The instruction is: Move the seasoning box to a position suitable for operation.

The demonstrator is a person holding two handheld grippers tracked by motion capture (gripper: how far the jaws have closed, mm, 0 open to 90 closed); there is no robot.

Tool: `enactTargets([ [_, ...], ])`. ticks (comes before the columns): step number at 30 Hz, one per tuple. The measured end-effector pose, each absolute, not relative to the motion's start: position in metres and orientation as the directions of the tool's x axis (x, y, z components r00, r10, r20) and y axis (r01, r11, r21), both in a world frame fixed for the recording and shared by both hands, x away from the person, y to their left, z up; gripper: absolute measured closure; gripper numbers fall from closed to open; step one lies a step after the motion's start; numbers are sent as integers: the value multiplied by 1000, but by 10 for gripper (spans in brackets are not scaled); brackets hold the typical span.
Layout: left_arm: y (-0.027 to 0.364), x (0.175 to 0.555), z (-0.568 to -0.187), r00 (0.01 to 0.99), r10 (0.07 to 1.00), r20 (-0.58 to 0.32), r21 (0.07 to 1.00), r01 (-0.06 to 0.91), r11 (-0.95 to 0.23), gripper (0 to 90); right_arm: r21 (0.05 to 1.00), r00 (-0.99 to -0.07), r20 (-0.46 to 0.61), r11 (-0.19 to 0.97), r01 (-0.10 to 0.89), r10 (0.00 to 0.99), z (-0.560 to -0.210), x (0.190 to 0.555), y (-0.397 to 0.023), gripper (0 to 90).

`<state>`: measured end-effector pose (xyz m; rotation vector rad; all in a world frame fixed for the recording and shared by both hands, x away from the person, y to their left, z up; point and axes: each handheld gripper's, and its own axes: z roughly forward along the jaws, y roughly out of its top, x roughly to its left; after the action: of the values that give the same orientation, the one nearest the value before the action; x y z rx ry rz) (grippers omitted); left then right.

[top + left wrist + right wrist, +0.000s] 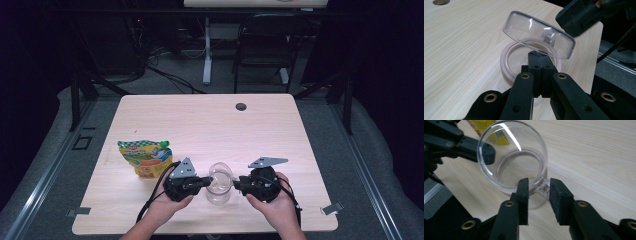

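A yellow-green pouch (145, 157) lies on the table (200, 120) at the left, well apart from the work. Just right of it the left gripper (204, 182) has its jaws clenched tight on the near rim of a clear jar (219, 192), holding it steady at the table's front middle. Above the jar's mouth a clear lid (539, 35) hangs tilted, its low edge near the left gripper, its small knob (542, 185) sitting between the jaws of the right gripper (239, 183). Those jaws stand parted around the knob, with gaps showing on both sides in the right gripper view, so the pads do not seem to press it. That is the risk: with nothing clamping it, the lid may slide off the rim and clatter onto the table, or knock the jar askew. A pull by the right hand could also drag the lid sideways and tip it over the edge.
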<state>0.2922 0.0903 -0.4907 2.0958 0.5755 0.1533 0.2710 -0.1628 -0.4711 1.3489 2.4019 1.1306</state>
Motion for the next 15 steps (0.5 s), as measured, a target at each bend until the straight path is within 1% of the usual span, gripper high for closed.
enactTargets([
  [2,88,292,-489,884,455,-103,817,336,-468,900,681,-595,192,331,653,781,-470,268,-161,625],
  [4,86,292,-487,885,454,-100,815,335,-473,900,679,-600,180,344,649,779,-468,264,-158,579],
  [9,82,294,-483,885,455,-101,816,336,-471,900,687,-609,167,352,636,775,-469,259,-156,496],
  [15,79,294,-480,887,451,-101,820,331,-467,900,688,-613,153,361,629,775,-476,257,-150,442],
])
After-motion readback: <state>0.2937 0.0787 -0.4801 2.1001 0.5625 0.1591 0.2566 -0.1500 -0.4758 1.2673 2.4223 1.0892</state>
